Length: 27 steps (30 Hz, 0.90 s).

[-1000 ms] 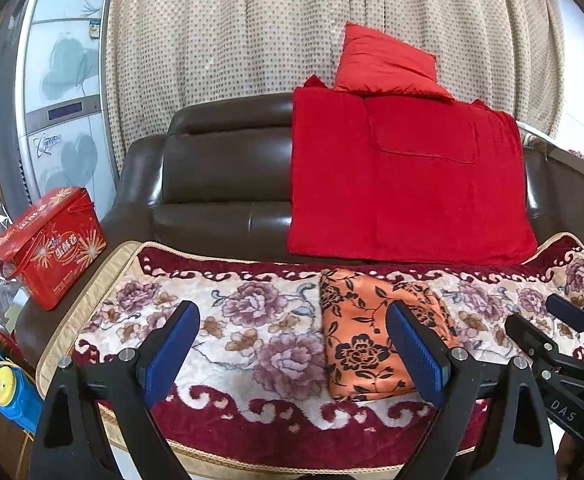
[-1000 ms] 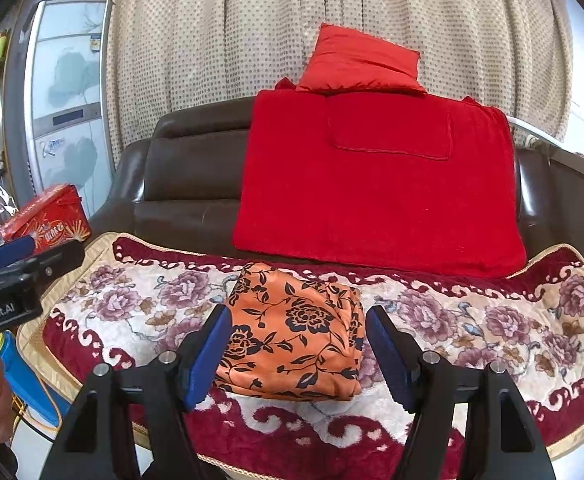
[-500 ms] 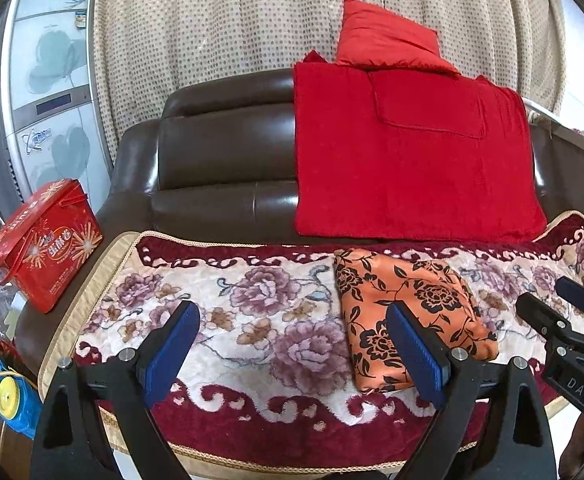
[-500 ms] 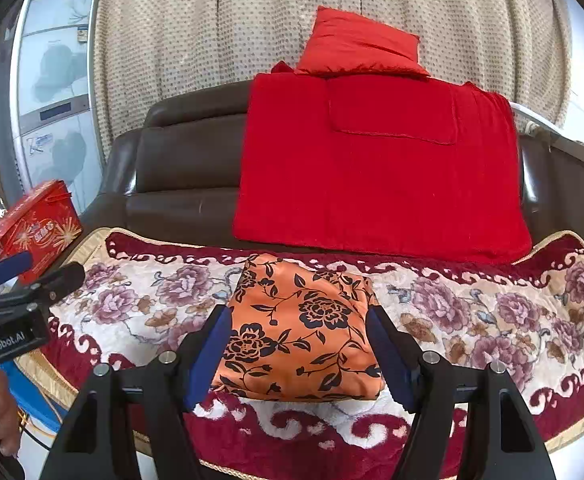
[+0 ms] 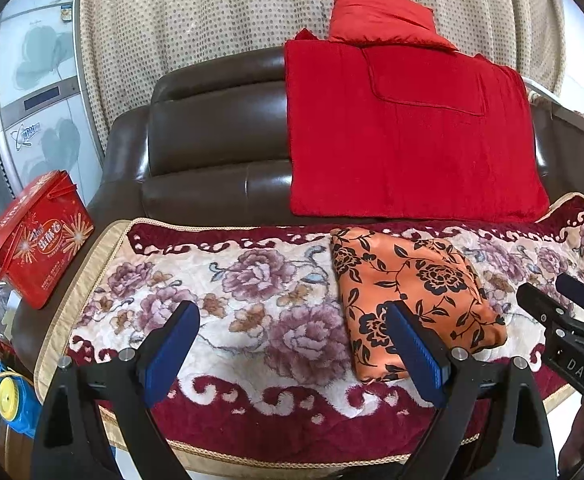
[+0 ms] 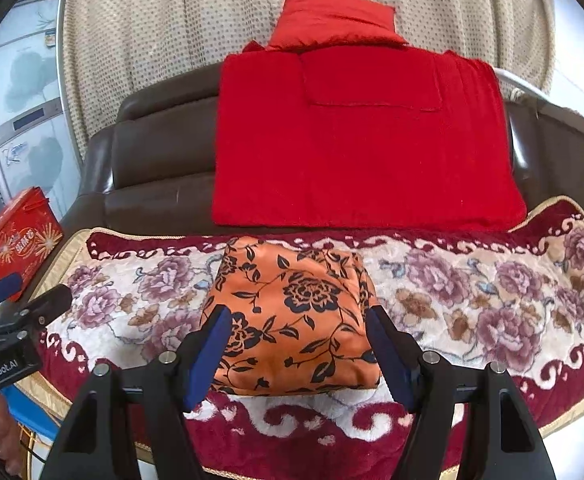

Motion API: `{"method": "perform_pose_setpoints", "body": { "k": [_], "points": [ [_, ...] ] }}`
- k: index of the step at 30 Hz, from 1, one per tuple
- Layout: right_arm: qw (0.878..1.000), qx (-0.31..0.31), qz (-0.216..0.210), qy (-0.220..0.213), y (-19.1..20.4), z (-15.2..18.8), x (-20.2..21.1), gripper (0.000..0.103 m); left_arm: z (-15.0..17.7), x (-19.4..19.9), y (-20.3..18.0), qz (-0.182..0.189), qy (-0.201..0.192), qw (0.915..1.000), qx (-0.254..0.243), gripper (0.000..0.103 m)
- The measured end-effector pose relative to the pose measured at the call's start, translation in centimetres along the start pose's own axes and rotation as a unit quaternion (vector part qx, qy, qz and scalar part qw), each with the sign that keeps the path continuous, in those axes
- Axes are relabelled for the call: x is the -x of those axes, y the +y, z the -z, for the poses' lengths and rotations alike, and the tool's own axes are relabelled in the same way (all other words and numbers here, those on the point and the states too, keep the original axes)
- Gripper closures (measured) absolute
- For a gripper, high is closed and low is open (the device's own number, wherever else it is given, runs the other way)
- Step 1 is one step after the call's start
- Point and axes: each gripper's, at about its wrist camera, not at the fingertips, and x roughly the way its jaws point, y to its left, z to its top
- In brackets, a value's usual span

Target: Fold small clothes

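The orange floral garment [image 6: 292, 316], folded, lies on the sofa's floral blanket [image 6: 492, 312], at twelve o'clock from the right gripper [image 6: 298, 354]. Both grippers' jaws stand apart, empty; the left gripper [image 5: 292, 354] hovers beside it. It looks soft, light, maybe slippery; pinching a near corner seems best.

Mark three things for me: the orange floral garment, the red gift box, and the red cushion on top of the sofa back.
orange floral garment [image 6: 292, 312], right wrist view, middle of its folded top face.
red gift box [image 5: 47, 248], left wrist view, its printed front face.
red cushion [image 6: 332, 20], right wrist view, centre of its front.
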Motion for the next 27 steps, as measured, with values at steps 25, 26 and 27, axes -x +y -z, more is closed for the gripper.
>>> {"method": "perform_pose_setpoints", "body": {
  "k": [25,26,27],
  "points": [
    [1.000,-0.002,-0.004,-0.024,-3.4,-0.6,2.6,0.030,-1.7,1.9,-2.5,0.004,-0.027,0.9996,0.013,0.009],
    [1.000,0.002,-0.002,-0.025,-3.2,-0.6,2.5,0.030,-1.8,1.8,-2.4,0.005,-0.027,0.9995,0.014,0.009],
    [1.000,0.006,0.000,-0.026,-2.9,-0.7,2.5,0.030,-1.9,1.6,-2.2,0.004,-0.027,0.9995,0.014,0.009]
  ]
}}
